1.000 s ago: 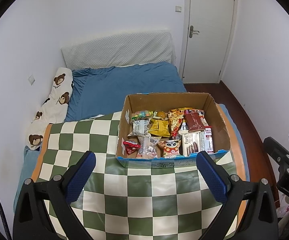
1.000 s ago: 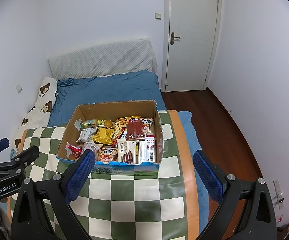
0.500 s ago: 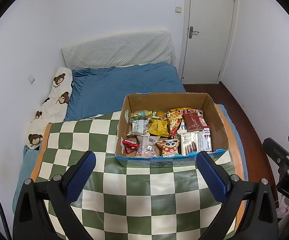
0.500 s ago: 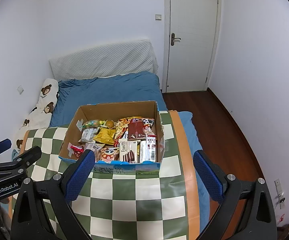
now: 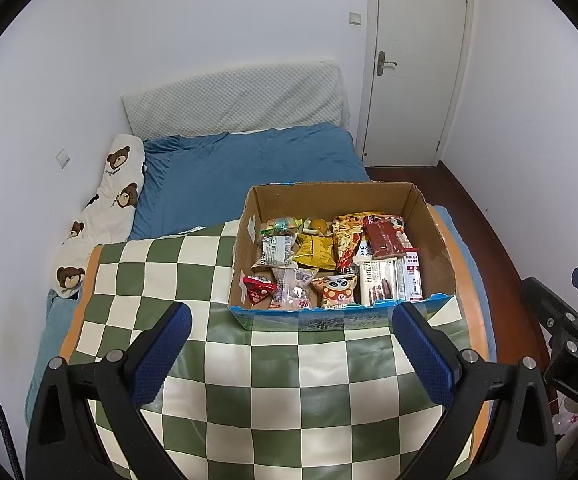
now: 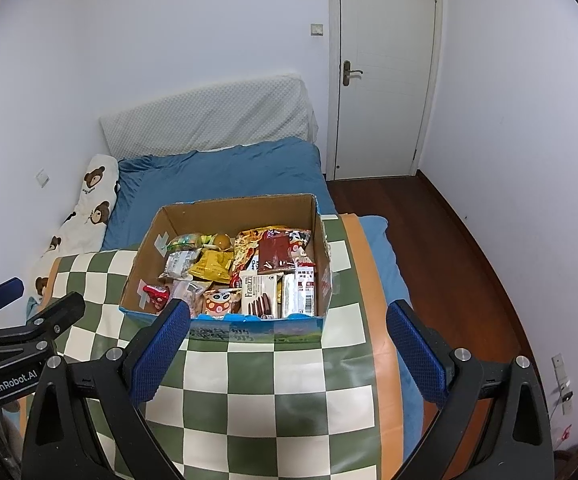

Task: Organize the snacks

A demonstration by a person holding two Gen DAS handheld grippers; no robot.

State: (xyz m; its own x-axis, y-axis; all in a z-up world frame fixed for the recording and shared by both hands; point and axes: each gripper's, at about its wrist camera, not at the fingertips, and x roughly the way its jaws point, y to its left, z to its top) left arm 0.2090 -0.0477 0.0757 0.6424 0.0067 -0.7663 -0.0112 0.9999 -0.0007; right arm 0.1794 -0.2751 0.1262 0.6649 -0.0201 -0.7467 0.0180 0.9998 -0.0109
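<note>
Snacks: all the packets sit inside the cardboard box; none lie loose on the checked cloth.
Landmark: cardboard box, open top, on the bench under the checked cloth.
Left claw: nearer than the box, above bare cloth, fingers spread wide, nothing between them.
Right claw: also short of the box's near wall, fingers spread wide, holding nothing; its left fingertip overlaps the box's near left corner in the right wrist view, contact not evident.
Box, near row: red triangular packet at the left, then a clear pink-print packet, panda bag, Franzzi biscuit box, white barcode packet at the right.
Box, far row: green-topped packet, orange round item, yellow bag, pizza-print bag, dark red wrapper.
Arrangement: packets lie flat, overlapping, roughly in two rows; right strip of the box floor bare.
Progress: judgement only. Scene fits either snacks gathered into the box and the job near its end, or a full box waiting to be sorted out onto the cloth. Pictures don't settle which.
Beyond the box: blue bed, bear-print pillow, white door.
</note>
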